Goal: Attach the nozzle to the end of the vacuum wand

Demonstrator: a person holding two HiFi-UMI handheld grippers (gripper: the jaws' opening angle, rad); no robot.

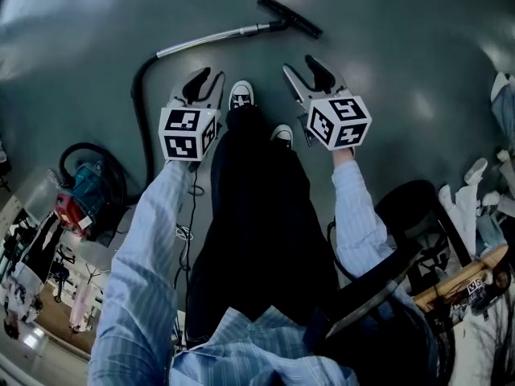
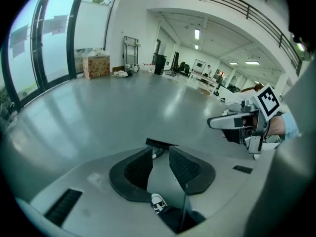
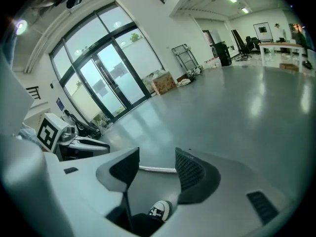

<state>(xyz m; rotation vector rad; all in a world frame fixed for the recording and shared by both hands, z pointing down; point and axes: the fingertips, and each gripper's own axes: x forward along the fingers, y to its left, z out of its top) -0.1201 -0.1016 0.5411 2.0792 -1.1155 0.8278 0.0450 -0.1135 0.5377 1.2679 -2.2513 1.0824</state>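
On the grey floor lies a silver vacuum wand [image 1: 217, 39], and a black floor nozzle [image 1: 290, 16] sits at its far end; the two look joined. A black hose [image 1: 145, 111] runs from the wand back to the teal and red vacuum body [image 1: 84, 195]. My left gripper [image 1: 205, 80] and right gripper [image 1: 306, 67] hang high above the floor, both open with nothing between their fingers. Past the jaws of my left gripper [image 2: 160, 151] lies the nozzle [image 2: 160, 142]. A stretch of the wand [image 3: 155, 170] shows between the jaws of my right gripper [image 3: 157, 154].
The person's dark trousers and sneakers [image 1: 240, 96] stand between the grippers. A black chair [image 1: 418, 215] and clutter sit at the right, and a thin cable [image 1: 187, 232] lies by the left leg. Glass doors [image 3: 106, 83] and a cardboard box [image 2: 97, 65] line the far walls.
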